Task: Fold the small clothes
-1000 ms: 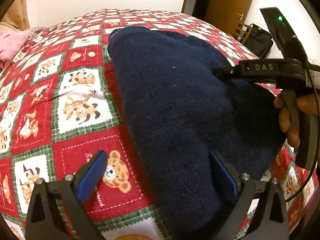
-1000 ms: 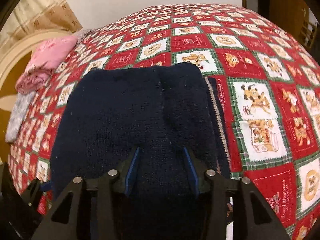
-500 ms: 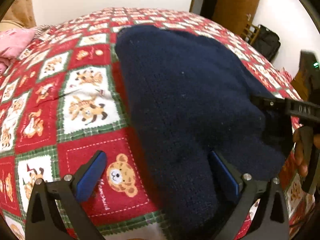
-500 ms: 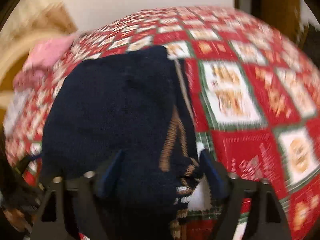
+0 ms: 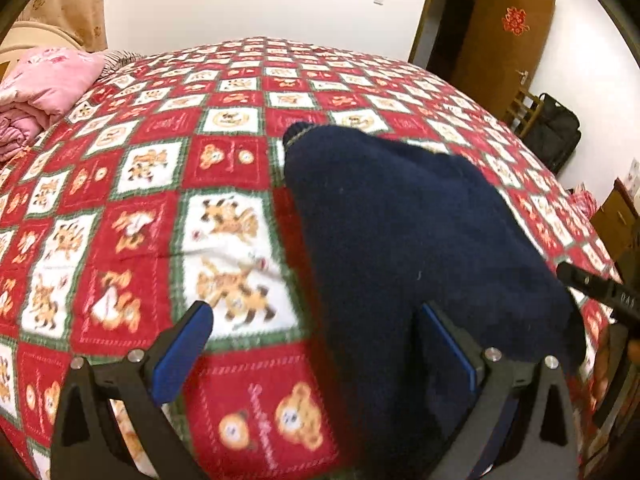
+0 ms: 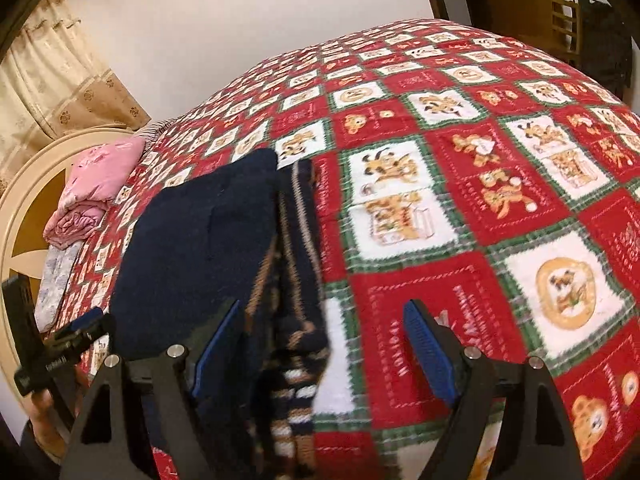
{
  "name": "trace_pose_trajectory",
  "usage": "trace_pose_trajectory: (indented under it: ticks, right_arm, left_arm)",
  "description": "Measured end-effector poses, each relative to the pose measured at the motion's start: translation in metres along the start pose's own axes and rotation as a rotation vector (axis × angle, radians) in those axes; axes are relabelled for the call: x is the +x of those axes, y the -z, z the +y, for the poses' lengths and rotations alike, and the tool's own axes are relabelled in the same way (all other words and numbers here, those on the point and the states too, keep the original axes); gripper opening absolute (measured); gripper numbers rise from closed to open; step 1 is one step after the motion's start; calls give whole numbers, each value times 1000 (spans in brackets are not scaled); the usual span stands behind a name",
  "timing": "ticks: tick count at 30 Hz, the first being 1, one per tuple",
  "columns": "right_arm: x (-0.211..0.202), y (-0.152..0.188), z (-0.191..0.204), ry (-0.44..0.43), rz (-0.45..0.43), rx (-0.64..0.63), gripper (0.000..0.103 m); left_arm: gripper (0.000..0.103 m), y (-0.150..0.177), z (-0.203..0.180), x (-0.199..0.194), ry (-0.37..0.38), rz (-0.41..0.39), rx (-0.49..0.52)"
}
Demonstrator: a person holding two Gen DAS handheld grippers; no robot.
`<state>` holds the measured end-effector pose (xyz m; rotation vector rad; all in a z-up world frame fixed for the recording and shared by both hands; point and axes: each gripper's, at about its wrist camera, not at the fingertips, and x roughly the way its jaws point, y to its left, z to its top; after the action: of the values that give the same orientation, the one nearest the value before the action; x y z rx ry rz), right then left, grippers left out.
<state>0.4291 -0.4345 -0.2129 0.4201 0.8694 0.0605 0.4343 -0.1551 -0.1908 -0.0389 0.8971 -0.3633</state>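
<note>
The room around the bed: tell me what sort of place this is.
Most likely a home bedroom. A bed spread with a red cartoon-bear blanket fills both views, pink folded bedding lies by a cream headboard, and patterned curtains and a wooden door stand along the white walls.

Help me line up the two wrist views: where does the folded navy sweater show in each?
Left wrist: the navy sweater fills centre to lower right, its near end by the left gripper's right-hand finger.
Right wrist: the sweater lies left of centre, its striped edge between the right gripper's open fingers.
Shared landmark: the pink bedding, at the left in both.
</note>
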Motion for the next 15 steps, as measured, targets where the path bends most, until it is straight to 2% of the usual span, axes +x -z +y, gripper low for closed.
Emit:
trace_pose_trajectory:
  ticks: [6,11,13,15]
  right_arm:
    - [12,-19,5,-97,17,36,82]
    - [42,-27,8,-146,76,59,82]
    - [56,-25,8,-171,122,62,78]
    - [62,-24,9,-160,126,47,75]
  left_arm:
    - [103,-14,-10,21,42,26,6]
    - [103,-18,-14,38,84,62,31]
    - [103,-17,-12,43,119,64,28]
    - [103,-16,-10,48,151,72,17]
